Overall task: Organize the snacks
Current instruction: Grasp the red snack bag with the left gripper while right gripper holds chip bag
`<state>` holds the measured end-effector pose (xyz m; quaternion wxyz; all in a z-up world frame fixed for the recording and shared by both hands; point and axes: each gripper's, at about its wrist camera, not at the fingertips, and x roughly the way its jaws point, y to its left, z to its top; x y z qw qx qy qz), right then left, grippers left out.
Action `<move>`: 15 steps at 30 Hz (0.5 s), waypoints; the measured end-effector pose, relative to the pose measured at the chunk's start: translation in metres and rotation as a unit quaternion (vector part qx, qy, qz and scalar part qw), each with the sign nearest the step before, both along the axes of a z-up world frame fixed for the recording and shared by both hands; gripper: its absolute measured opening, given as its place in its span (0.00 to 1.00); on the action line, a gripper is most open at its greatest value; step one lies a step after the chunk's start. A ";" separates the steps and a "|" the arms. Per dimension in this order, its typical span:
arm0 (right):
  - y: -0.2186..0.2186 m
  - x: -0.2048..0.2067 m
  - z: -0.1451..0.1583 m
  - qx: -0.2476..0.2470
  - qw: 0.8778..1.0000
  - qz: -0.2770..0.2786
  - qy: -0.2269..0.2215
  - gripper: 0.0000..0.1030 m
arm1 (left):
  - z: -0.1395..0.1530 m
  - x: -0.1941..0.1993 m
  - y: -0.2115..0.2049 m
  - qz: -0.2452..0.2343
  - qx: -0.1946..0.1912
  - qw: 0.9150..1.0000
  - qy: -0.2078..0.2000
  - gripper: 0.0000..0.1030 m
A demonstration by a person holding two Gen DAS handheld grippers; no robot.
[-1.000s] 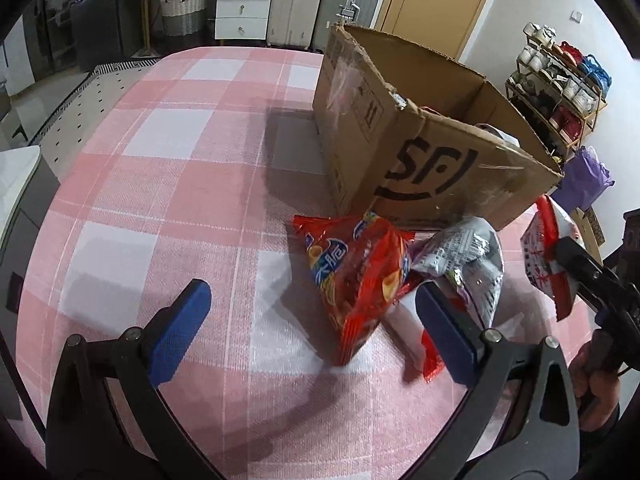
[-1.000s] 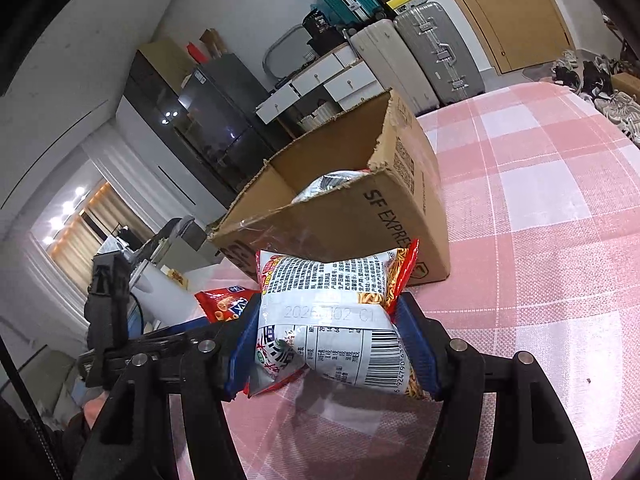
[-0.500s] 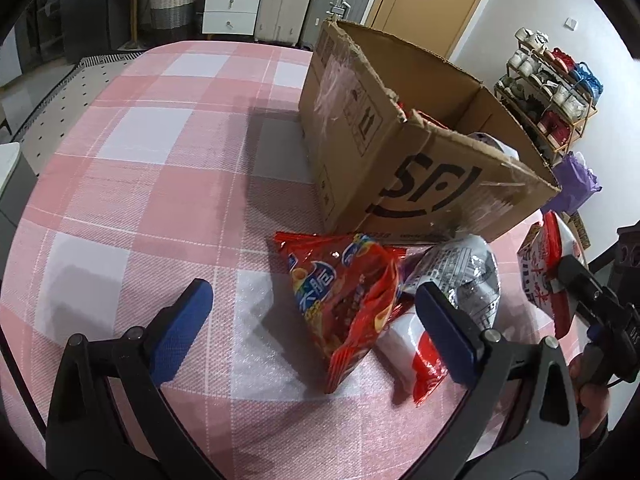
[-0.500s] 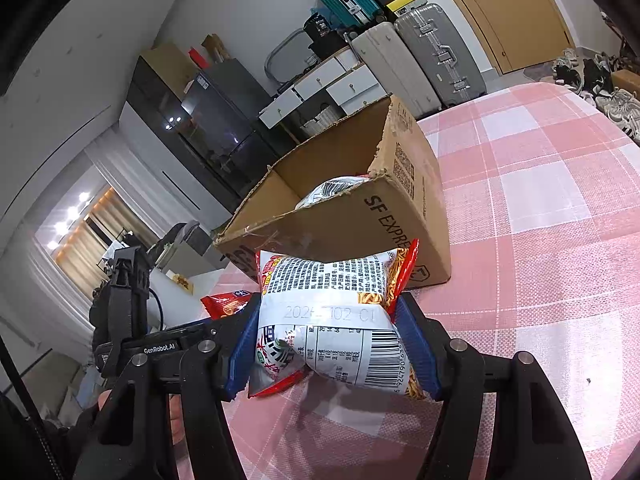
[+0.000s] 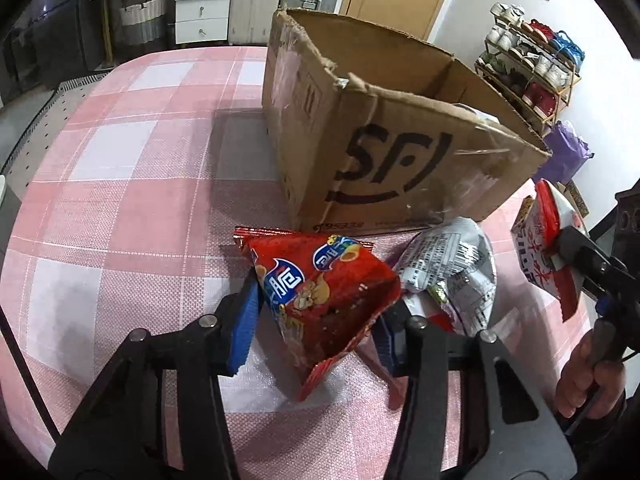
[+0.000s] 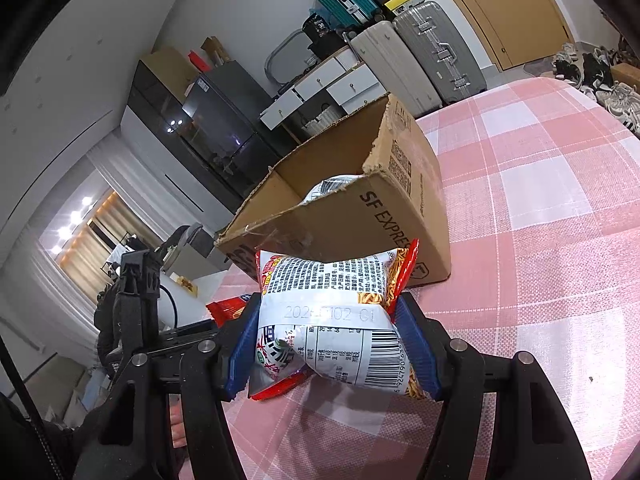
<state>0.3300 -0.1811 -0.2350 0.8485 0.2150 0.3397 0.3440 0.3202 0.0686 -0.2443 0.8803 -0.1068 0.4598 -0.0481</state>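
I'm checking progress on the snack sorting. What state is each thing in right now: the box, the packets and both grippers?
Box: open at the top, upright, a packet inside.
Red packet: on the cloth, pinched by the left gripper, whose jaws have just been closing.
Silver packet: lying loose beside it.
Noodle packet: clamped in the right gripper, off the cloth.
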 end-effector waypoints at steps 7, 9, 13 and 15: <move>-0.001 0.000 0.003 0.001 1.000 -0.002 -0.008 0.64 | 0.000 -0.008 0.007 0.007 -0.008 1.000 0.007 0.42; -0.005 -0.001 0.004 0.005 1.000 -0.005 -0.009 0.64 | 0.002 -0.011 0.010 0.009 -0.009 1.000 0.007 0.42; -0.009 0.000 0.004 0.011 1.000 -0.011 -0.009 0.64 | 0.011 -0.021 0.012 0.012 -0.007 1.000 -0.001 0.42; -0.008 -0.003 0.007 0.007 1.000 -0.009 -0.013 0.64 | 0.019 -0.027 0.012 0.013 -0.003 1.000 -0.009 0.42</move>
